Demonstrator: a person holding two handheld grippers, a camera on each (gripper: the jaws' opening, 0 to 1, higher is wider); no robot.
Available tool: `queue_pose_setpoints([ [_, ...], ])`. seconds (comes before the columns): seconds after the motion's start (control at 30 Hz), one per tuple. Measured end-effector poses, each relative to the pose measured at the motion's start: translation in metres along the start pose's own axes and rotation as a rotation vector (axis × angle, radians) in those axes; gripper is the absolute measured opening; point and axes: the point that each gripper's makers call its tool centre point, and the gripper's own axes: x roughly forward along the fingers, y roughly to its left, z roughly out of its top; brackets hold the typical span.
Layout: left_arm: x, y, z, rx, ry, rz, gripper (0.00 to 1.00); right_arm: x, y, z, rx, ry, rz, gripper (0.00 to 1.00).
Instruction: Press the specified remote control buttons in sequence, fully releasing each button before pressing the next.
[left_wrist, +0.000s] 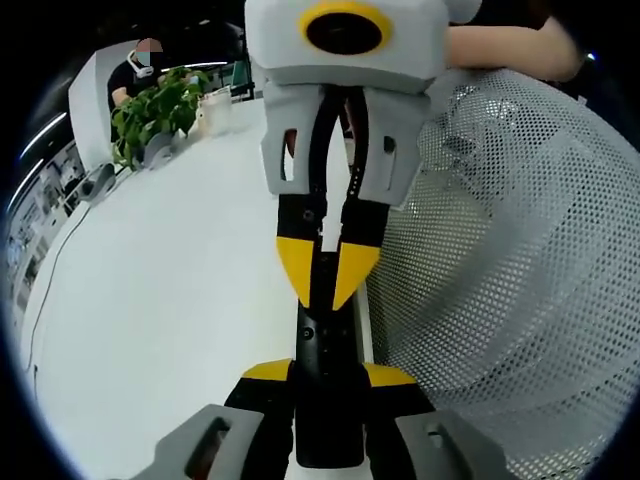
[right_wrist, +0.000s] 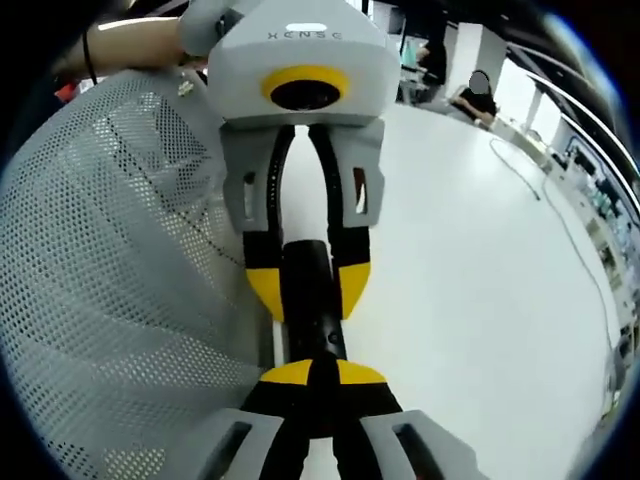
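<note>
- The remote control (left_wrist: 325, 340) is a slim black bar held up off the white counter (left_wrist: 170, 300), lengthwise between the two grippers. Its buttons are too dark and foreshortened for us to pick out.
- The left gripper (left_wrist: 328, 375) holds the remote across its width. Its yellow pads sit on either side of the near end, the jaws as far apart as the body is broad.
- The right gripper (right_wrist: 320, 375) comes at the remote from the opposite end. Its jaws are drawn in until the yellow tips all but meet, and that narrow point rests on or just above the remote's top face. We cannot tell whether it is bearing down or merely touching.
- We judge the step in hand to be a button press made with those closed tips while the left gripper steadies the body.
- To do it well, we would keep the left hold firm and level so the remote does not pivot. We would push straight down onto one button only, then lift the tip fully clear before moving along to the next.
- With the tip this close, a slanted push could catch a neighbouring button or slide the remote out of the pads.
- A grey mesh chair back (right_wrist: 110, 260) stands just beside the remote, a potted plant (left_wrist: 150, 110) sits far off on the counter, and a thin cable (right_wrist: 560, 220) trails across it.
</note>
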Motion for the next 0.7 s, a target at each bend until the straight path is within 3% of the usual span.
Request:
queue_pose_setpoints([
  [0.07,0.0001,-0.0002,0.0005,0.006,0.003,0.001,0.25,-0.0007,0.0053,0.0007,0.033,-0.013,0.023,0.11],
  [0.13,-0.0001,-0.0002,0.0004,0.004,0.006,0.001,0.25,-0.0027,-0.0015,-0.0034,-0.066,0.027,-0.028,0.07],
  [0.23,-0.0002,-0.0003,0.0001,0.003,0.007,0.001,0.25,-0.0019,0.0009,-0.0033,-0.021,0.016,-0.007,0.06],
  [0.4,-0.0002,-0.0003,-0.0001,0.006,0.008,0.000,0.25,-0.0007,0.0024,-0.0034,-0.056,0.033,-0.008,0.06],
  [0.7,0.0001,-0.0001,-0.0002,0.010,0.028,0.000,0.25,-0.0006,0.0005,-0.0039,0.004,0.011,-0.006,0.06],
])
